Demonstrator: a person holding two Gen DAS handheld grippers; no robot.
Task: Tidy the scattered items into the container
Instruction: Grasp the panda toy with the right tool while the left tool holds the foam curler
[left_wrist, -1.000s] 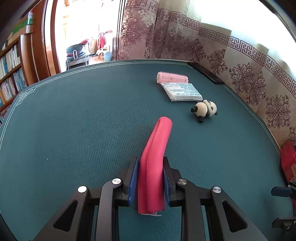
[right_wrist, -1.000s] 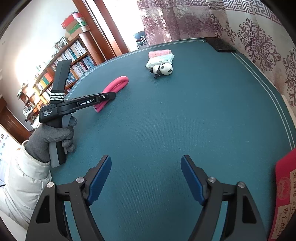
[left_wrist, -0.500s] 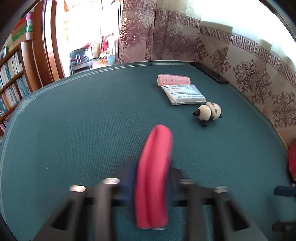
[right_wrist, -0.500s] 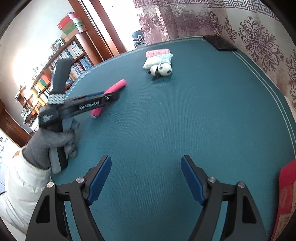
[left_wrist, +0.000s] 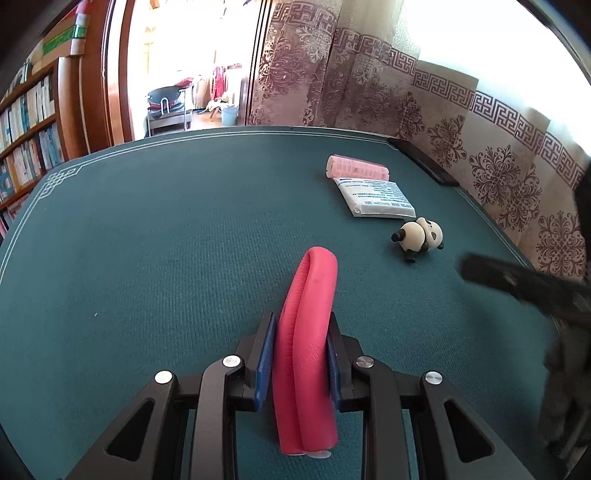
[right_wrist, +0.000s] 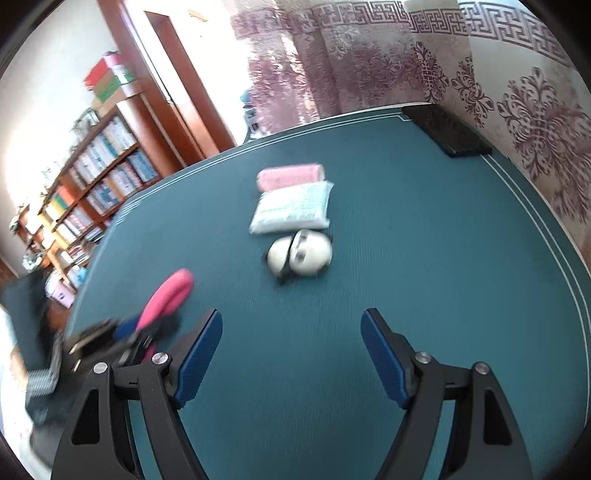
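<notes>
My left gripper (left_wrist: 301, 354) is shut on a long red pouch (left_wrist: 308, 332) that sticks out forward between its blue pads, held above the green table (left_wrist: 166, 240). Farther right lie a panda toy (left_wrist: 419, 236), a white tissue pack (left_wrist: 376, 195) and a pink roll (left_wrist: 356, 171). My right gripper (right_wrist: 291, 350) stands open over bare cloth, the panda toy (right_wrist: 301, 254) a short way ahead of it. Behind the panda are the tissue pack (right_wrist: 293, 212) and the pink roll (right_wrist: 290, 175). The red pouch (right_wrist: 168, 297) shows blurred at its left. No container is in view.
A flat black object (left_wrist: 423, 160) lies at the far right table edge by the patterned curtain (left_wrist: 480, 129). The other gripper's dark body (left_wrist: 517, 284) enters the left wrist view from the right. Bookshelves (right_wrist: 85, 192) stand beyond the left side.
My right gripper has travelled forward across the table toward the panda, which now looms much larger. The left gripper still grips the red pouch and has barely shifted.
</notes>
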